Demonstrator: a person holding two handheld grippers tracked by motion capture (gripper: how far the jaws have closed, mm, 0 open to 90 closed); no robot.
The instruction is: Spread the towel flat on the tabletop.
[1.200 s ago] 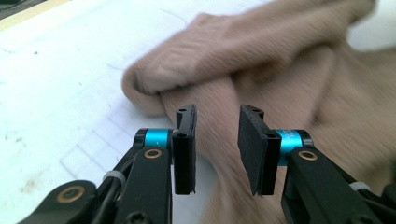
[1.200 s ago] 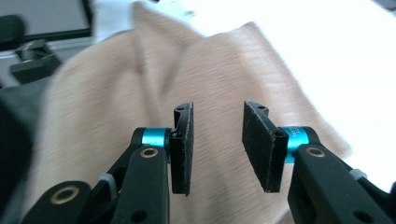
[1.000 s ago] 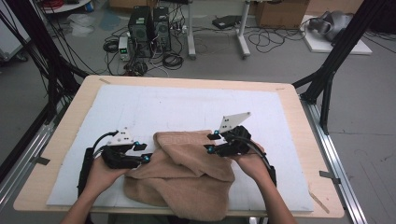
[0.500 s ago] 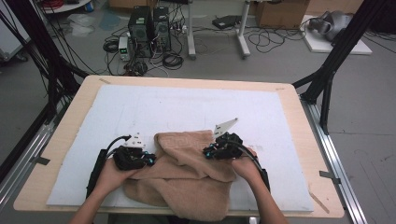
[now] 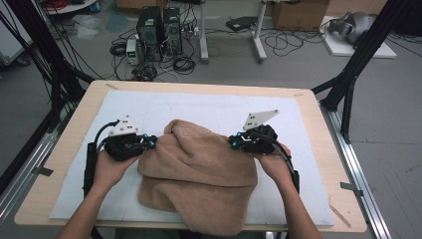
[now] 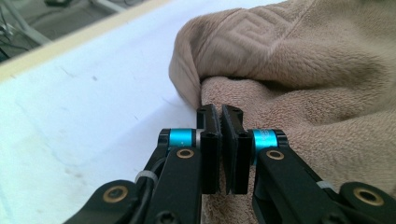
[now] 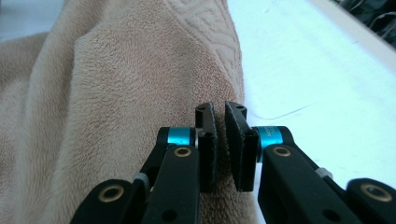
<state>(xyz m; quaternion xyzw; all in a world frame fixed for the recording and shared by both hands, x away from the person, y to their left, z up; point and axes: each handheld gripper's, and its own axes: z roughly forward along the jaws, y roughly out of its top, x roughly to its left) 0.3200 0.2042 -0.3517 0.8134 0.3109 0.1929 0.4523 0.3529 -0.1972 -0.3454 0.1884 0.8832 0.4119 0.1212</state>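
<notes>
A tan terry towel lies rumpled on the white mat, with its near edge hanging over the table front. My left gripper is at the towel's left edge and my right gripper at its right edge. A raised fold of cloth spans between them. In the left gripper view the jaws of the left gripper are pressed together on the towel edge. In the right gripper view the right gripper pinches a thin bit of the towel between its pads.
The mat covers most of the wooden table; bare mat stretches behind the towel toward the far edge. Black frame posts stand at the table's far corners. Computers and cables lie on the floor beyond.
Both grippers have gone from open to shut on the towel's side edges. They then rose and moved toward the far side, lifting the top layer into a hump between them.
</notes>
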